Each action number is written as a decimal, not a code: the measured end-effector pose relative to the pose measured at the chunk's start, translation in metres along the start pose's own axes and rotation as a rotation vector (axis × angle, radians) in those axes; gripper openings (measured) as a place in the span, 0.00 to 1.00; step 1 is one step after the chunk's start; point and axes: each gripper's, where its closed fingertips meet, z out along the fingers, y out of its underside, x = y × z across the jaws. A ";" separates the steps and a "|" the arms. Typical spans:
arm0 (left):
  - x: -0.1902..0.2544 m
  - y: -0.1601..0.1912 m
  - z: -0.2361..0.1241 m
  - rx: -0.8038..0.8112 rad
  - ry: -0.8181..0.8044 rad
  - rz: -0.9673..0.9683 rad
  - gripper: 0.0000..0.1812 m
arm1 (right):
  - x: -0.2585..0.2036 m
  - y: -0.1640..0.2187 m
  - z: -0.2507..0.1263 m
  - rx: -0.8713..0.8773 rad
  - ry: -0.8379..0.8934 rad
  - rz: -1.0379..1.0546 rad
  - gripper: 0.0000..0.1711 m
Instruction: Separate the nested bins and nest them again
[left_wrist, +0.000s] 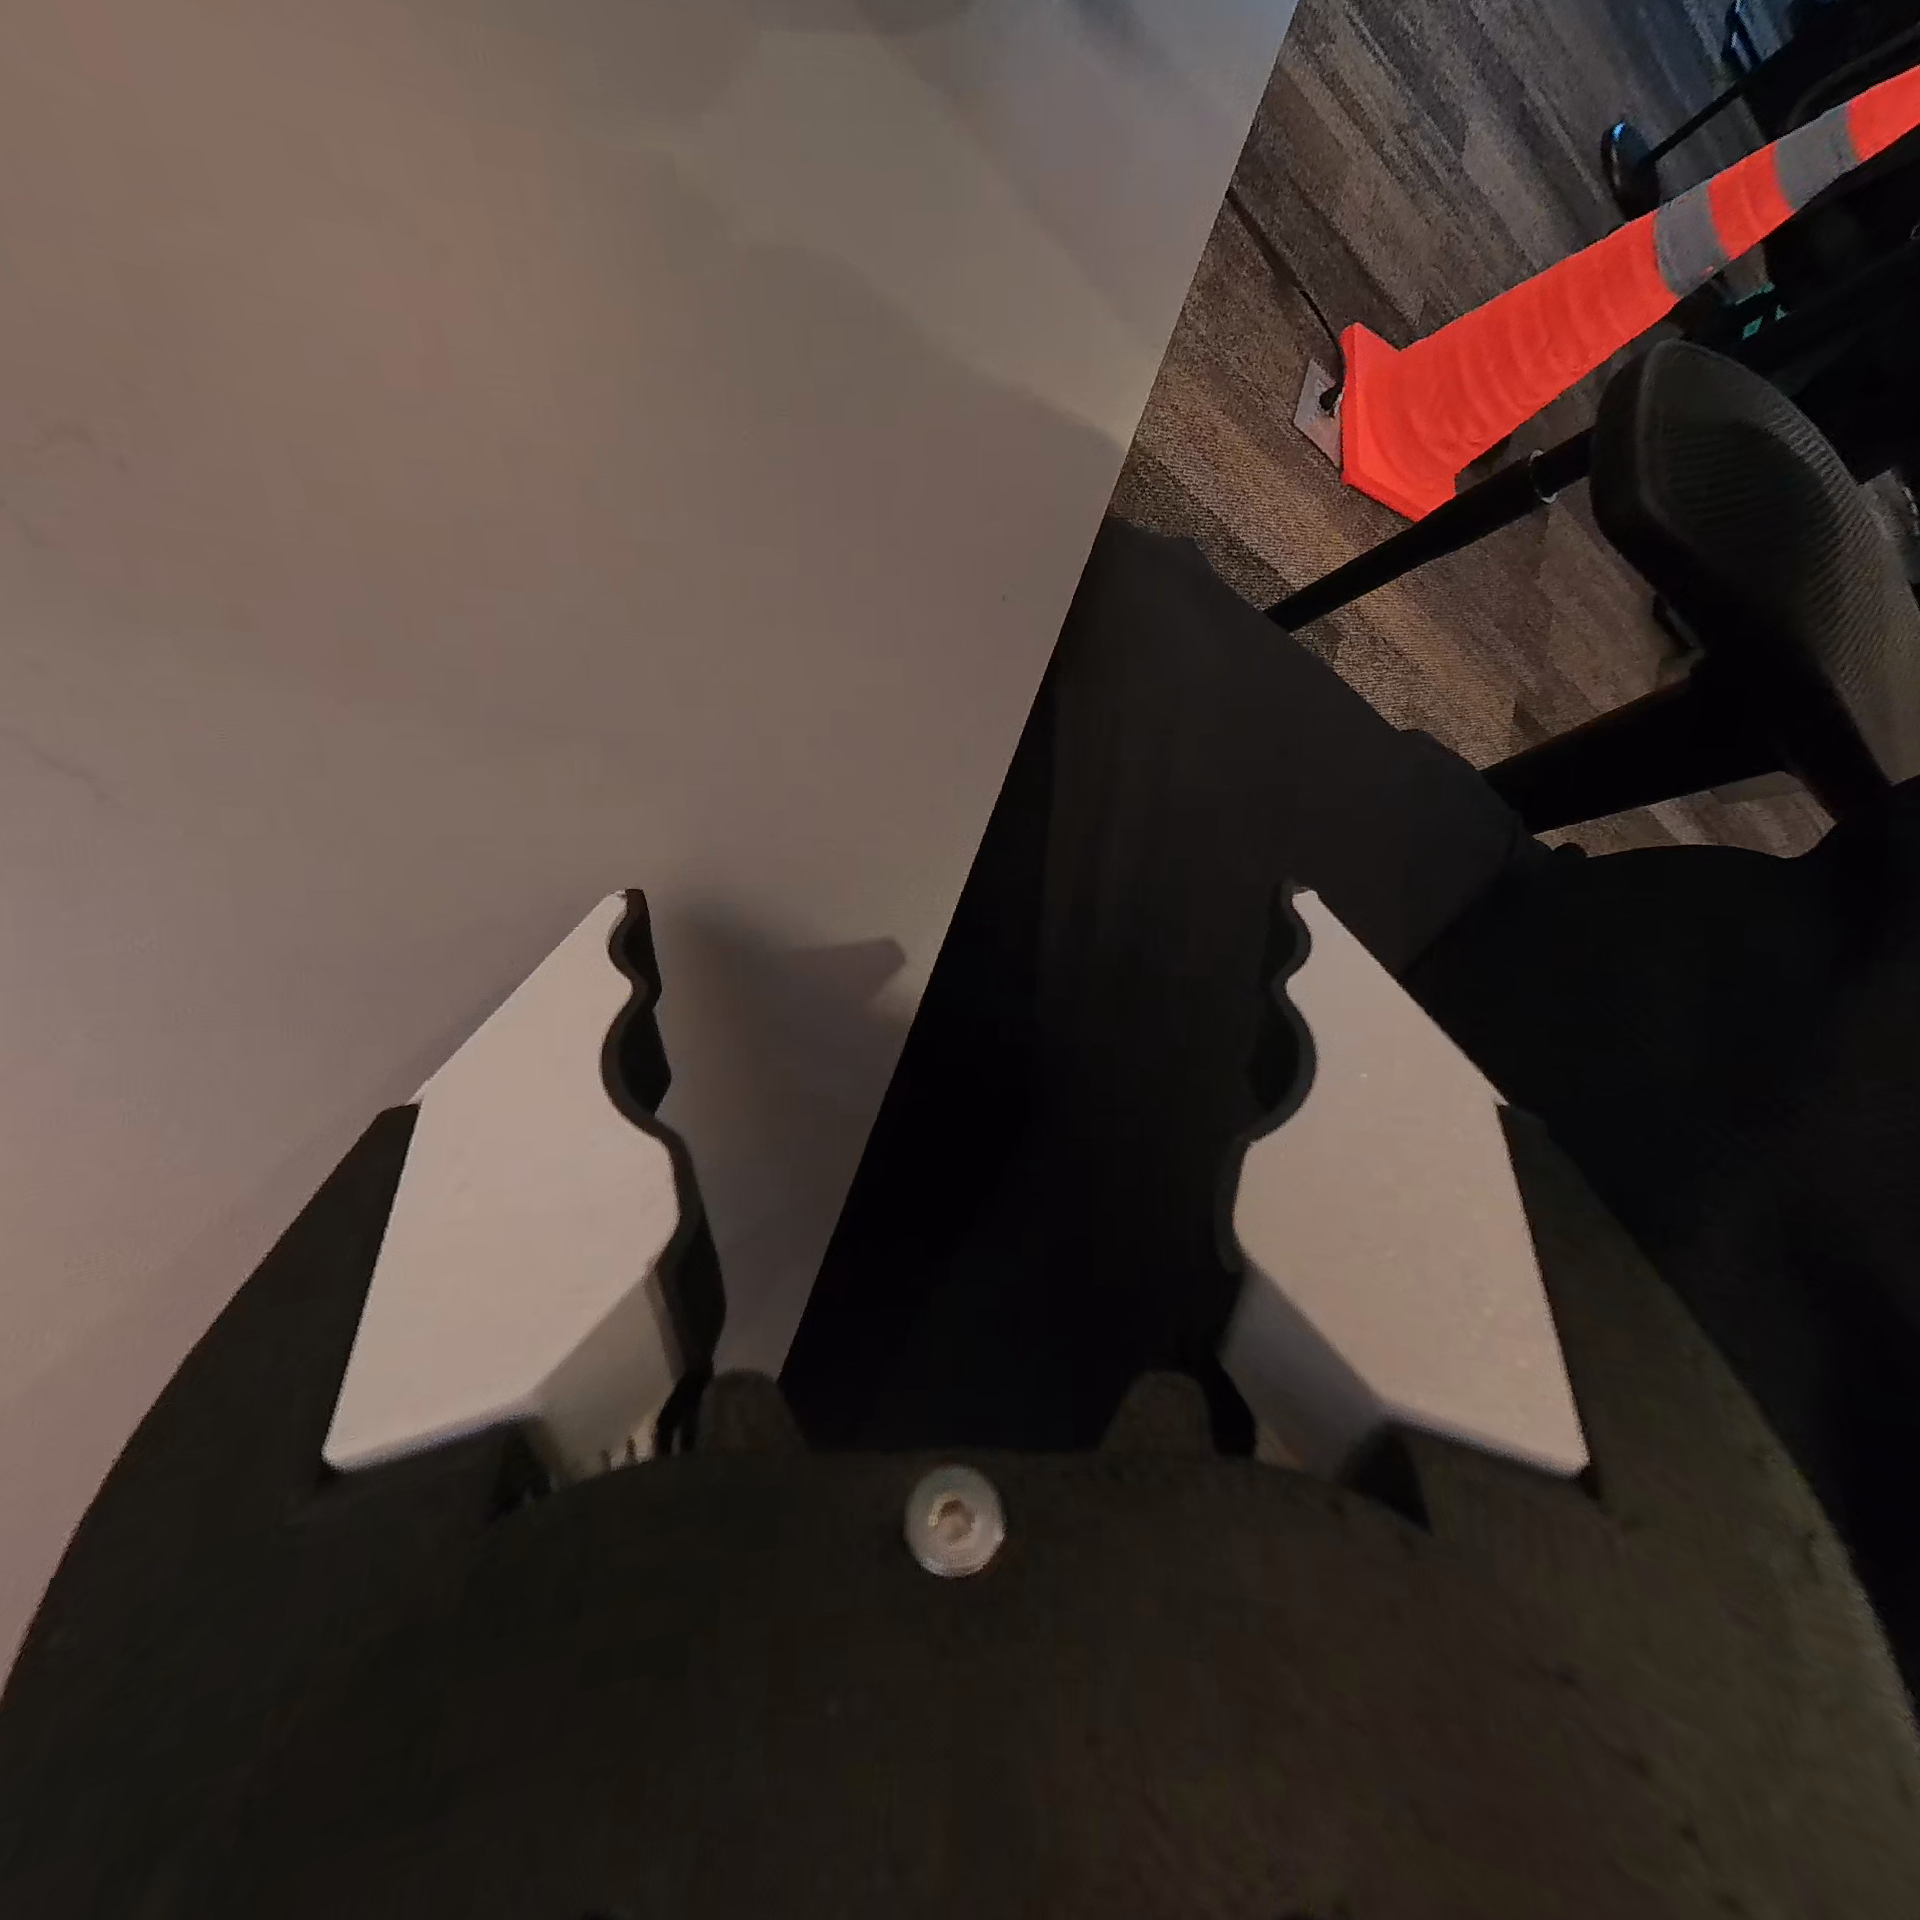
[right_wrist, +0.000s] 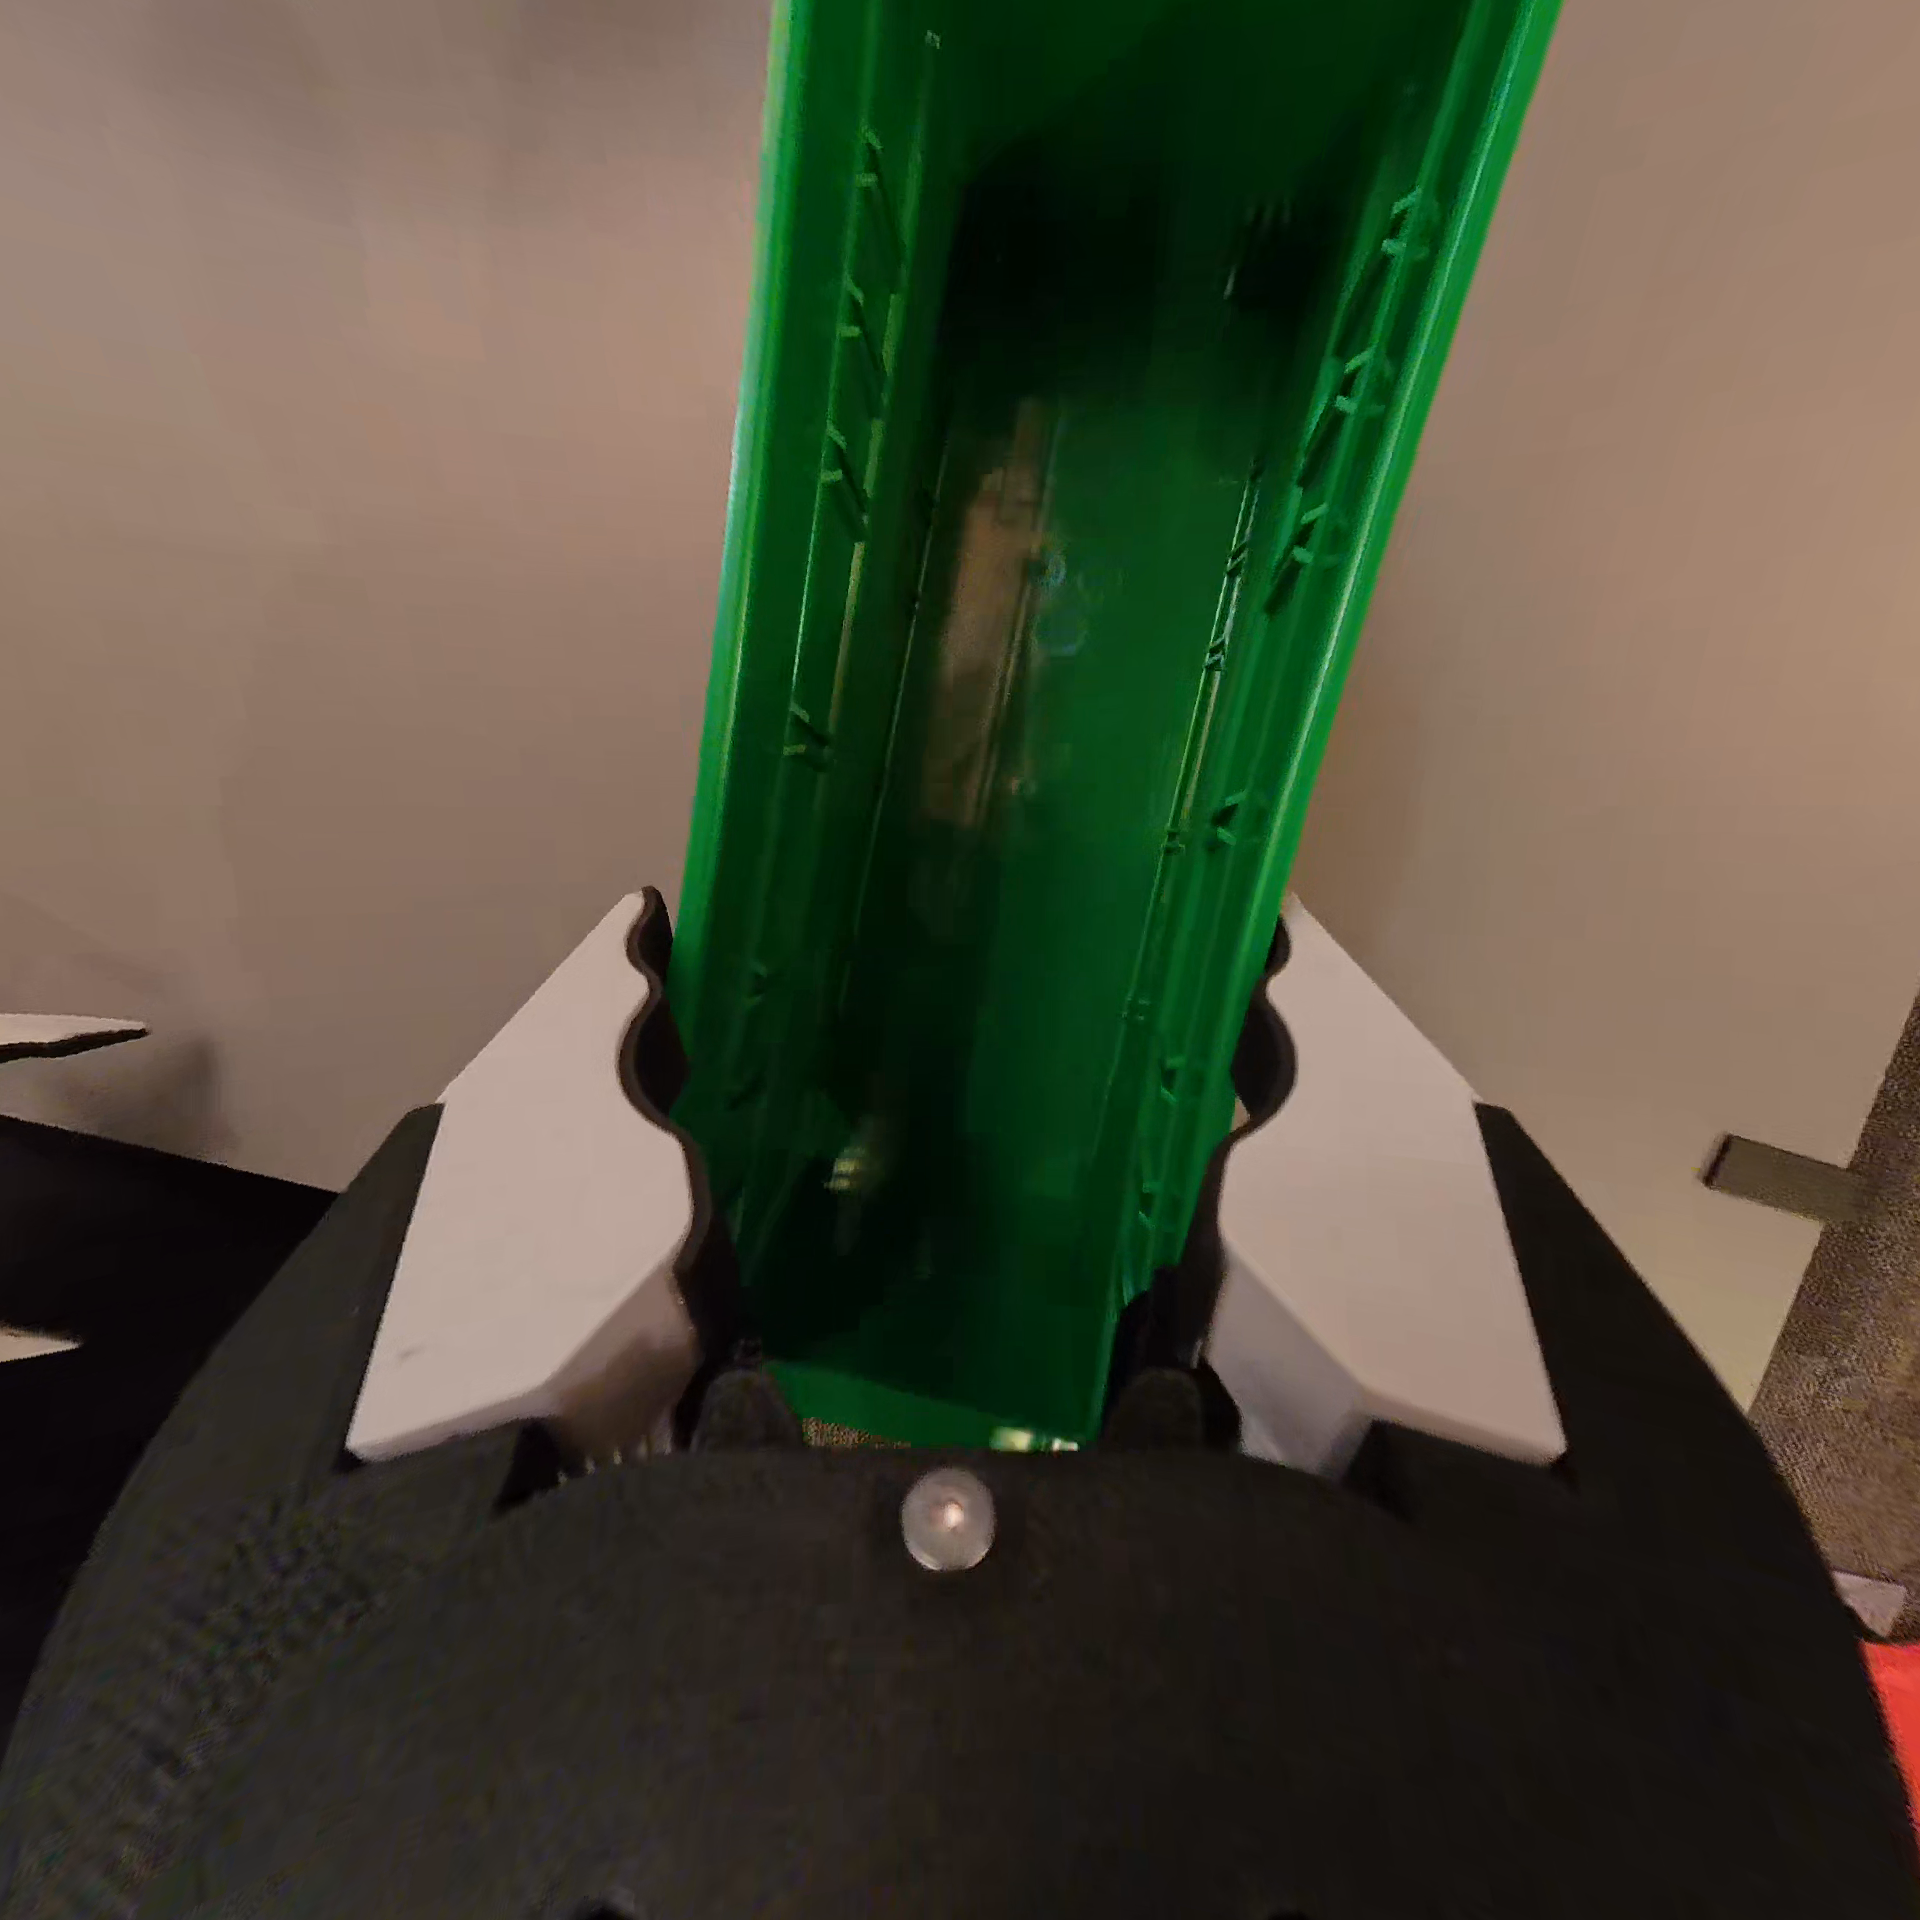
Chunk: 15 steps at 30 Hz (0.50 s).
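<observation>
Green bin (right_wrist: 1091, 623) clamped between right gripper (right_wrist: 961, 1039) fingers, running to 12 o'clock over table (right_wrist: 364, 520) | left gripper (left_wrist: 961, 1039) spread wide, empty, at table edge | step unclear: no second bin visible | next likely: align, lower squarely.

Long green bin (right_wrist: 1060, 665), open side up

The green bin (right_wrist: 1039, 727) looked like glossy moulded plastic, its floor mirroring dim shapes. The right gripper (right_wrist: 961, 914) had matt, grainy black housing, smooth white finger shells and a shiny metal screw (right_wrist: 948, 1519). The table (left_wrist: 520, 468) was smooth, matt white. The floor (left_wrist: 1455, 260) looked like wood-grain planks; the cone (left_wrist: 1538, 322) was ridged orange plastic.
</observation>
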 end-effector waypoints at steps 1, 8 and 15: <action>0.000 0.000 0.000 0.000 0.001 -0.001 0.63 | 0.001 0.001 0.005 -0.008 -0.001 -0.002 0.63; -0.003 0.000 -0.001 0.001 -0.008 -0.002 0.63 | 0.012 0.010 0.036 -0.064 0.027 -0.042 0.72; -0.002 -0.005 -0.006 0.020 -0.021 0.006 0.64 | 0.012 0.003 0.028 -0.043 -0.006 -0.070 0.69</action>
